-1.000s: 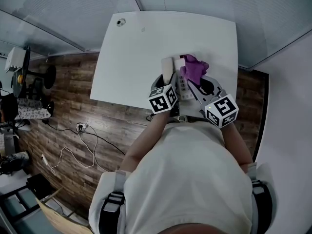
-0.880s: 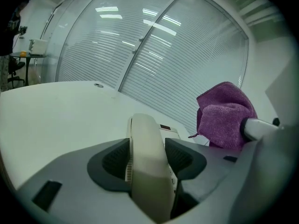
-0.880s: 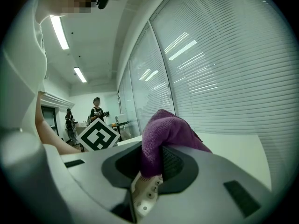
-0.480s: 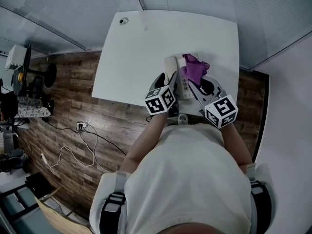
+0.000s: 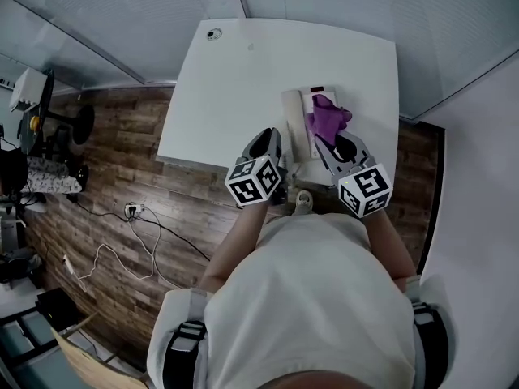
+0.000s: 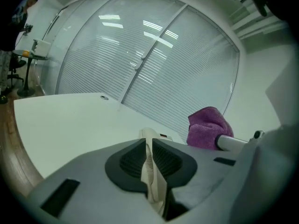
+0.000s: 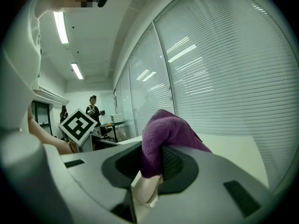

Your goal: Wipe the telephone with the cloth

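A cream telephone lies on the white table near its front right. A purple cloth rests on the telephone's right side, and my right gripper is shut on the cloth, which bulges over its jaws. My left gripper hangs at the table's near edge, left of the telephone and apart from it. Its jaws have just been closing and stand almost together with nothing gripped. In the left gripper view the telephone shows ahead through the slit, with the cloth at the right.
A small round grommet sits in the table's far left corner. Left of the table is wood floor with a power strip and cables. A glass wall with blinds runs behind the table. People stand far off.
My left gripper has drawn back from the telephone toward the near table edge and its jaws have closed. The right gripper stays at the telephone with the cloth.
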### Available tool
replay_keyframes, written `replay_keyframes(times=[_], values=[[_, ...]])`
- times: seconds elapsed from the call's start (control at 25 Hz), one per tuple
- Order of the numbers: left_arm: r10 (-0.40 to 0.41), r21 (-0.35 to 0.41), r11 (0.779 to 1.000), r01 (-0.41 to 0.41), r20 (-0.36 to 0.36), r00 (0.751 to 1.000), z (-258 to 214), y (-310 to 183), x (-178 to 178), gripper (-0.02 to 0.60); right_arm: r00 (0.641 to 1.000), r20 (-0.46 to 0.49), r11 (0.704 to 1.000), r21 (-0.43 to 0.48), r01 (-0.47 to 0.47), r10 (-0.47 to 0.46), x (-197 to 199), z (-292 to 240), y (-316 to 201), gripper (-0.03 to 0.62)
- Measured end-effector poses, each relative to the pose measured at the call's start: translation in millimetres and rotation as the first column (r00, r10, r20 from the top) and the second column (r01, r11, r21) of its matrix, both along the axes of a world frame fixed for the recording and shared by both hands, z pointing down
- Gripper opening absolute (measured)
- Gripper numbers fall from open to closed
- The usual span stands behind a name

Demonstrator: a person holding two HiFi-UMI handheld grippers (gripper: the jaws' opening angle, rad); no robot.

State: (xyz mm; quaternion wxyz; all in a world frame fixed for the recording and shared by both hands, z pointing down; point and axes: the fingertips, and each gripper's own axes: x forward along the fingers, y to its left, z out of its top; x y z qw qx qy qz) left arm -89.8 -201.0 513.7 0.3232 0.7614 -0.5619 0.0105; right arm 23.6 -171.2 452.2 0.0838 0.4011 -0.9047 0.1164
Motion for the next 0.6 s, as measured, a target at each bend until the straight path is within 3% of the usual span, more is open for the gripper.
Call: replay_keyframes(times=[0.2,0.6], values=[[0.036,-0.001,0.999,-0.036,0.023,0.999,-6.1,29.6,-16.4,0.021,0.999,0.008,0.999,-0.008,-0.036,0.036,-9.9,-4.1,20.7,0.089],[0.112,-0.006,0.994,-0.112,0.008,0.994,-22.1,86.5,-36.3,0.02,0.999,0.031,0.999,0.006,-0.039,0.039,-40.6,-12.9,82.1,0.089]])
